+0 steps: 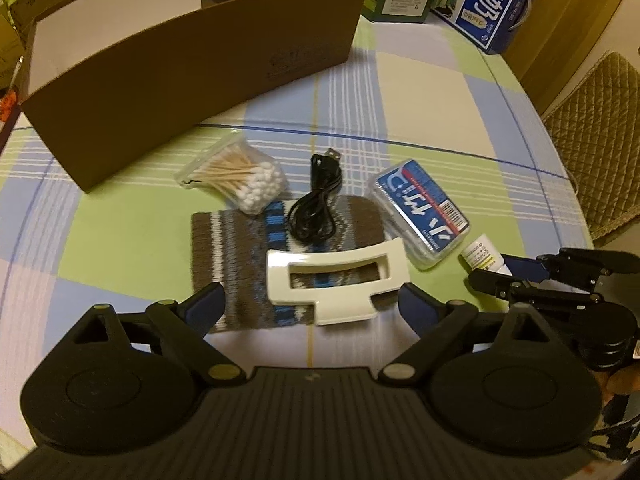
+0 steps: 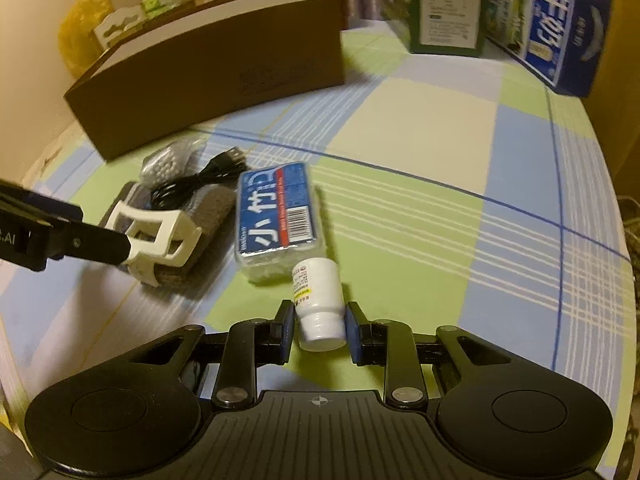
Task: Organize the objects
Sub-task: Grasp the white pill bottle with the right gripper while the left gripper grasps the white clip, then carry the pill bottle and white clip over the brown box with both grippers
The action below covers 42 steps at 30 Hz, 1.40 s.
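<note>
On the checked tablecloth (image 1: 420, 92), the brown cardboard box (image 1: 168, 68) stood at the far left, with the bag of cotton swabs (image 1: 244, 178) just before it. The left gripper (image 1: 310, 300) hovered with fingers wide apart around the white hair clip (image 1: 340, 280), which lay on the knitted cloth (image 1: 232, 240) beside the black cable (image 1: 316, 208). Rightward lay the blue-labelled plastic case (image 2: 276, 212); the right gripper (image 2: 319, 330) had its pads against the lying white bottle (image 2: 318, 304).
</note>
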### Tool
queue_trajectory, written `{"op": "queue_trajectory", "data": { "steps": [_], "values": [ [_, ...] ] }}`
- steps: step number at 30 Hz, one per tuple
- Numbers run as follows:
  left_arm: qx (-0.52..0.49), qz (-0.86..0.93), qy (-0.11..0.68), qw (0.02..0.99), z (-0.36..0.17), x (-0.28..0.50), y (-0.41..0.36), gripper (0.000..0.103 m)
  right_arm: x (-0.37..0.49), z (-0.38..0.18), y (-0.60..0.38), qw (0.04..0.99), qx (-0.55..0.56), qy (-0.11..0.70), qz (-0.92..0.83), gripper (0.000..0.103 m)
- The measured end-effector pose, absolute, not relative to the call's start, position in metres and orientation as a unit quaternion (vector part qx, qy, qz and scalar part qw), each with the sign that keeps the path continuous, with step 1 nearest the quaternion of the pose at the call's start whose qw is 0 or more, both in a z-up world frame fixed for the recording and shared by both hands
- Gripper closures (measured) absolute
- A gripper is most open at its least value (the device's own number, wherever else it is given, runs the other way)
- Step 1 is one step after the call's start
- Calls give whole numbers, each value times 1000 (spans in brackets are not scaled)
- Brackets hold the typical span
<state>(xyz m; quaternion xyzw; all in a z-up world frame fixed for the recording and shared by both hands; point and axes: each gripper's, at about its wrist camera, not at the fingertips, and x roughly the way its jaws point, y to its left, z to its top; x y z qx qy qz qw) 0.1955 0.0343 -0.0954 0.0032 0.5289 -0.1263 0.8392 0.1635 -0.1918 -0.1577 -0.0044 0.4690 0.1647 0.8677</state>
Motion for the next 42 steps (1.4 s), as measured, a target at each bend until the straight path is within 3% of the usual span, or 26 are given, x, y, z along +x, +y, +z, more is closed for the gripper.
{"op": "queue_trajectory", "data": {
  "steps": [9,12,14,18,42],
  "values": [
    [-17,-140,538,831,-109,208,23,9,158,-150,-210,874,24,468,127,79],
    [-6,-137,534,834,-114,211,17,11,156,-149,-215,875,30,469,118,79],
    [-1,-137,532,836,-115,213,16,19,155,-148,-217,875,33,469,115,79],
    [4,-144,525,839,-113,211,16,19,153,-147,-219,876,38,469,111,79],
    [-8,-110,482,869,-66,186,66,19,155,-105,-179,885,48,424,185,79]
  ]
}}
